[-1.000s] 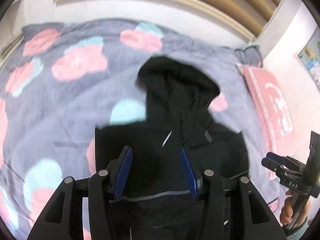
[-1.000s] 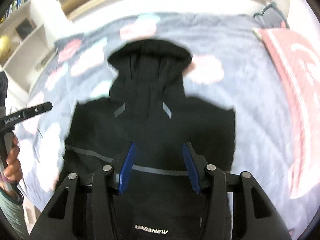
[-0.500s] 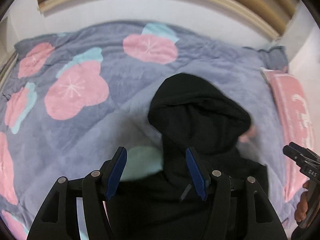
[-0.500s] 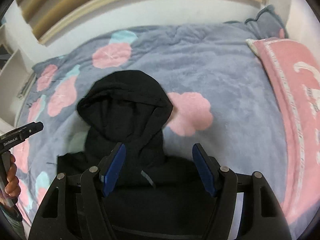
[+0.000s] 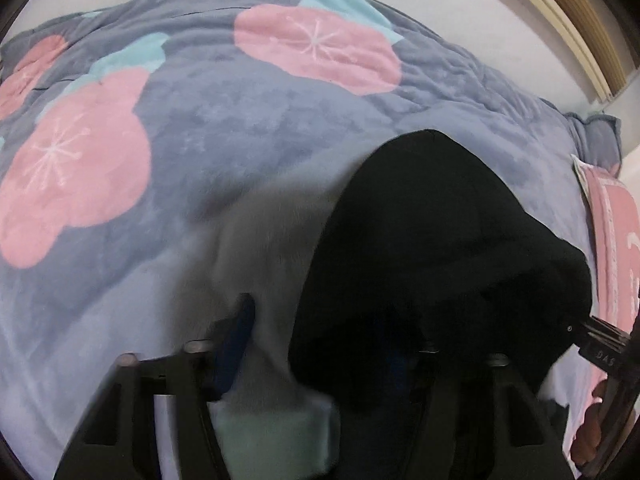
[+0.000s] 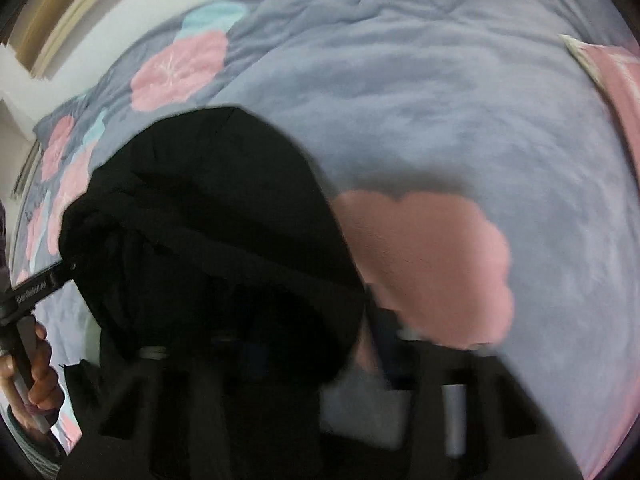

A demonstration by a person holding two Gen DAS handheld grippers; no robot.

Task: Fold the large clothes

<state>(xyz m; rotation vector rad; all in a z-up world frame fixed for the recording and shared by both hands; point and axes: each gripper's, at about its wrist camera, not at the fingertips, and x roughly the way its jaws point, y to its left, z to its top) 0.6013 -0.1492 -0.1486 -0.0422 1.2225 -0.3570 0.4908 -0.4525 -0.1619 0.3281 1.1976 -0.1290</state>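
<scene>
Black hoodie (image 5: 436,240) is lying on the bed, hood (image 6: 208,200) spread over the grey-blue blanket (image 5: 240,128) with pink flowers. In your left wrist view the hood is filling the lower right, its edge running down between the claw's fingers. Your left claw (image 5: 320,340) is sitting released: the left blue pad (image 5: 236,340) is resting over bare blanket, the right finger is lost against the black cloth. In your right wrist view the hood is covering the lower left, and your right claw (image 6: 304,344) is straddling its right edge, one finger over black fabric, the other over a pink flower (image 6: 432,264). Fingers there are blurred and dark; cannot tell whether that claw is parted or clenched. A pink pillow (image 5: 612,240) is lying at the bed's right edge, apart from the hood. Each view is catching the other claw beside the hood.
</scene>
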